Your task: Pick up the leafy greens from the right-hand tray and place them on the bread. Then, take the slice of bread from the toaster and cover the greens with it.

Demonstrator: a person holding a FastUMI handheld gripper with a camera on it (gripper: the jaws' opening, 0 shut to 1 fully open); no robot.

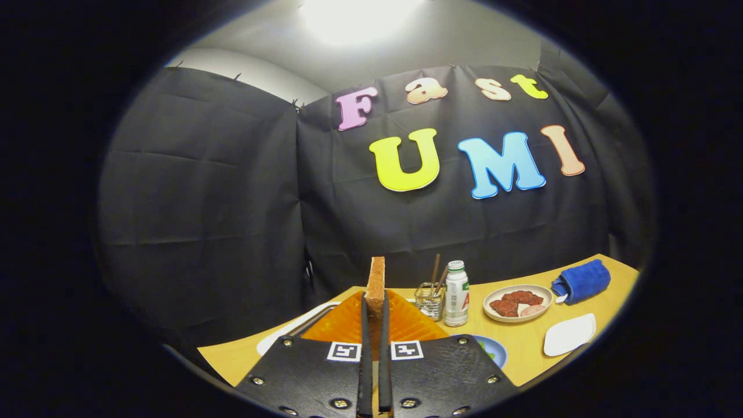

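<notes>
My gripper is shut on a slice of bread, which stands on edge between the two fingers and rises above their tips. Right behind the slice is an orange toaster, on a white tray. A blue plate with a bit of green on it peeks out just right of the gripper body; most of it is hidden.
On the yellow table stand a glass with chopsticks, a white bottle, a plate of red meat pieces, a rolled blue towel and a small empty white dish.
</notes>
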